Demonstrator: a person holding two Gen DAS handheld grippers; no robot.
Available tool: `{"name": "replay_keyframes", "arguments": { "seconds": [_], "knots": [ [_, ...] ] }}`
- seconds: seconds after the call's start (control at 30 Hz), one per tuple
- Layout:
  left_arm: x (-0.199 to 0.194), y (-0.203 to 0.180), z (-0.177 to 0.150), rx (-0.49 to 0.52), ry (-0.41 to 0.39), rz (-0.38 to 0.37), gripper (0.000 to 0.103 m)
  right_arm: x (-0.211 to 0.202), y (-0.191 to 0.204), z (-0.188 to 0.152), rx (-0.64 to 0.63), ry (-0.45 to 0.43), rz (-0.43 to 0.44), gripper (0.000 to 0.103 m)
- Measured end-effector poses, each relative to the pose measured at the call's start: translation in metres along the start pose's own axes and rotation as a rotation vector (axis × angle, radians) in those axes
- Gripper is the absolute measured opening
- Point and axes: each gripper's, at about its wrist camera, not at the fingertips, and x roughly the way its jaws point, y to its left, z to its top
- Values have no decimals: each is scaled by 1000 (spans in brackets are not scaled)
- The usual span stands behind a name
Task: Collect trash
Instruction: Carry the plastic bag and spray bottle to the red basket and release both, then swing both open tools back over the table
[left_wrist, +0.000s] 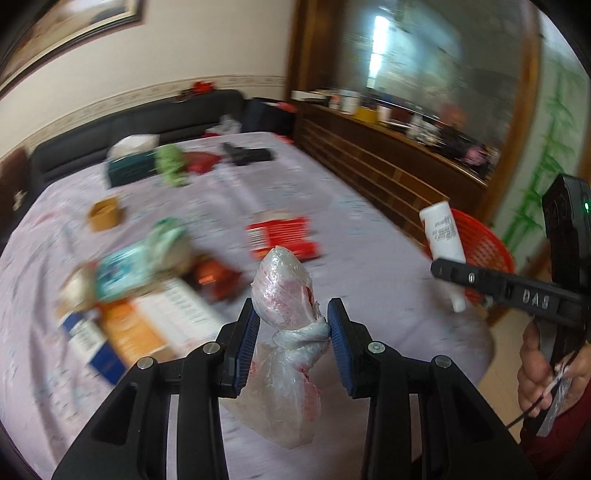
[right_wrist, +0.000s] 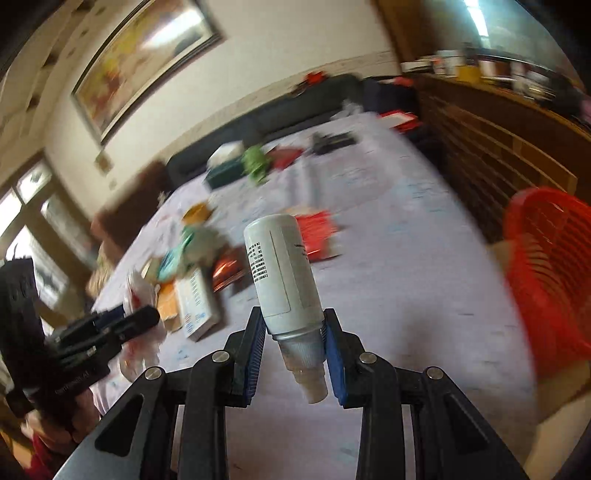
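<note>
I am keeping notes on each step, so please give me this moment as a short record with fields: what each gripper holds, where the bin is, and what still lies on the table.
left gripper: shut on the knotted plastic bag, pinched at its knot
right gripper: shut on the white bottle, held near its capped end
bin: red basket, beside the table's right edge
table: lilac cloth, still cluttered
left on table: red box, tape roll, green tissue box
image: blurred

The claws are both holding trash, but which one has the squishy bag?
The left claw pinches the knotted clear plastic bag. The right claw grips a hard white bottle instead.
</note>
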Motion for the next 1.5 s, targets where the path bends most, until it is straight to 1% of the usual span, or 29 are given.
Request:
{"name": "replay_keyframes", "arguments": {
  "seconds": [0.03, 0.23, 0.37, 0.53, 0.67, 0.73, 0.77, 0.8, 0.83, 0.87, 0.93, 1.03, 1.13, 1.17, 1.3, 1.4, 1.5],
  "knots": [
    [5, -17, 7, 23, 1, -28, 37, -9, -9, 1, 16, -16, -14, 33],
    [35, -86, 39, 111, 19, -142, 37, -70, -79, 18, 142, -127, -144, 33],
    [65, -134, 64, 152, 54, -224, 37, -96, -122, 27, 225, -167, -197, 33],
    [100, -195, 85, 202, 84, -288, 37, -114, -172, 35, 322, -198, -227, 34],
    [129, -230, 93, 222, 110, -319, 37, -120, -203, 37, 366, -201, -243, 34],
    [139, -241, 95, 227, 112, -316, 38, -118, -216, 37, 380, -197, -255, 34],
    [145, -245, 96, 224, 111, -309, 42, -119, -223, 35, 386, -196, -258, 35],
    [148, -246, 97, 219, 111, -311, 50, -116, -229, 36, 389, -191, -259, 35],
    [149, -245, 99, 212, 108, -308, 53, -115, -232, 36, 387, -186, -262, 36],
    [148, -244, 99, 208, 103, -305, 59, -114, -236, 36, 386, -186, -269, 39],
    [146, -240, 98, 207, 96, -296, 60, -115, -240, 37, 383, -196, -284, 48],
    [140, -230, 96, 192, 90, -292, 60, -121, -238, 35, 372, -225, -304, 48],
    [126, -210, 89, 160, 84, -281, 63, -125, -230, 32, 368, -242, -288, 48],
    [122, -205, 86, 152, 81, -274, 65, -126, -225, 31, 368, -246, -273, 48],
    [98, -172, 69, 125, 70, -228, 66, -121, -196, 26, 321, -235, -231, 48],
    [82, -146, 59, 90, 65, -210, 66, -108, -166, 21, 266, -205, -191, 50],
    [65, -113, 48, 49, 59, -173, 66, -89, -133, 18, 212, -161, -150, 51]
  ]
}}
